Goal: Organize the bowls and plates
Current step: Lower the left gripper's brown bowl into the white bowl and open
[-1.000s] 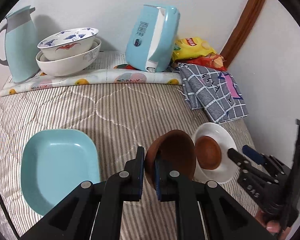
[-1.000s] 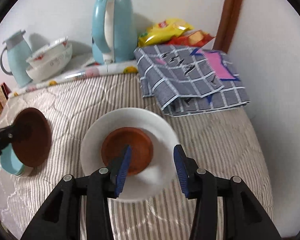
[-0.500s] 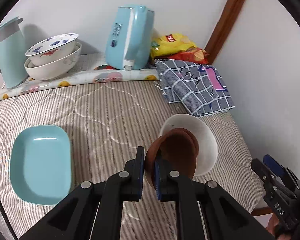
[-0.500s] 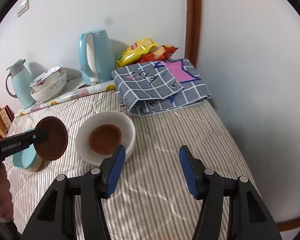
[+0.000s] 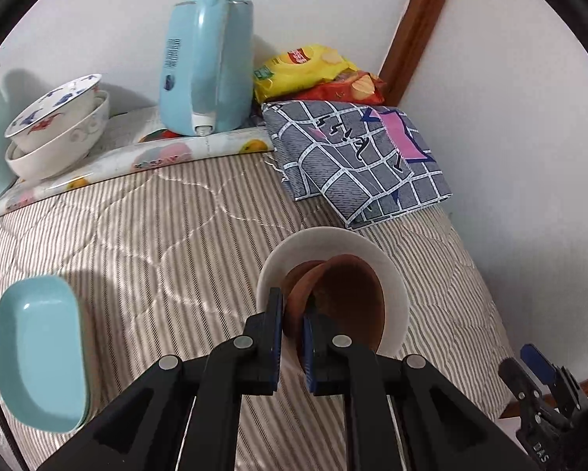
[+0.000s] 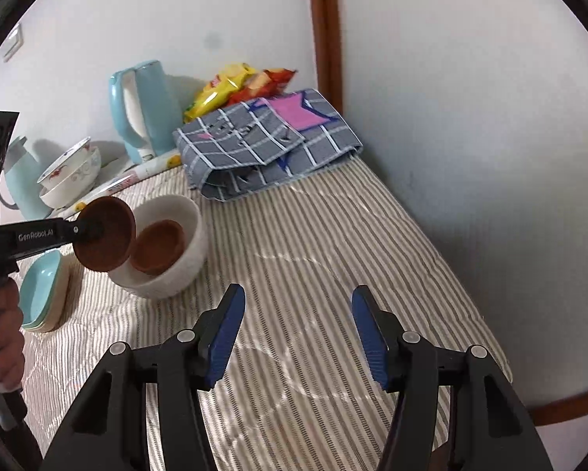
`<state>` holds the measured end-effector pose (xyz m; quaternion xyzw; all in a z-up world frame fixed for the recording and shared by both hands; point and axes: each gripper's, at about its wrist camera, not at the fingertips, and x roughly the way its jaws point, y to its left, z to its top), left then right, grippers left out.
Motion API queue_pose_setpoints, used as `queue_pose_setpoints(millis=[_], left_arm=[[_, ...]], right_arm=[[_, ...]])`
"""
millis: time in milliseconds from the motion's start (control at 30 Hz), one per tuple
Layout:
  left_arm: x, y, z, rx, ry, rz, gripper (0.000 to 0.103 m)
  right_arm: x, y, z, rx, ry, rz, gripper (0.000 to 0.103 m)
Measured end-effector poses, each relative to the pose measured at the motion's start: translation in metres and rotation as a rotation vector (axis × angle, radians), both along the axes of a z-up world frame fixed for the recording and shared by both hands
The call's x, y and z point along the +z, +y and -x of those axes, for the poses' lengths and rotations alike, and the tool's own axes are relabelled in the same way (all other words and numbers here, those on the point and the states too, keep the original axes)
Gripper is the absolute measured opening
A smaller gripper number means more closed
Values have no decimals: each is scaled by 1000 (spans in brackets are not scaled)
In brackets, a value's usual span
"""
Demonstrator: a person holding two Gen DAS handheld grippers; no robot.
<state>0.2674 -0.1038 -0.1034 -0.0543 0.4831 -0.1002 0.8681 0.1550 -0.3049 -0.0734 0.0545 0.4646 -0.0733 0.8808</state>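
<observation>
My left tool [image 5: 292, 324] clamps the rim of a brown bowl [image 5: 348, 302], held tilted over the white bowl [image 5: 392, 274] at lower centre of the left view, where a 2nd brown bowl [image 6: 158, 245] already sits. My right tool [image 6: 295, 329] hangs with jaws apart and empty over the striped bed [image 6: 313, 235]. A blue dish [image 5: 39, 353] lies at lower left.

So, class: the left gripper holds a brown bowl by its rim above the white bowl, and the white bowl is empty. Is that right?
Not quite. The white bowl is not empty: a second brown bowl sits inside it, as the right wrist view shows. The left gripper does hold a brown bowl by its rim above it.
</observation>
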Motion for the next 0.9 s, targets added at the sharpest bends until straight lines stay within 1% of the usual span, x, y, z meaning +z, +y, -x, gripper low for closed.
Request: queue_pose_setpoints(millis=[67,367,667,900], left_arm=[[-5,-4,-5,-5,10,-11,9],[-24,-13,-24,-8,50,-6,9],[-34,-15,-31,-17,72,-2,10],[-37,-14,-33,-16,81,17,10]], right_arm=[[-3,-4,0,-6,1,-2,56],[-12,-8,-8,-16,17,-5,56],[-23,-5,-10,-4,49,-6,56],[-19,-3,-9,1,43,-5,56]])
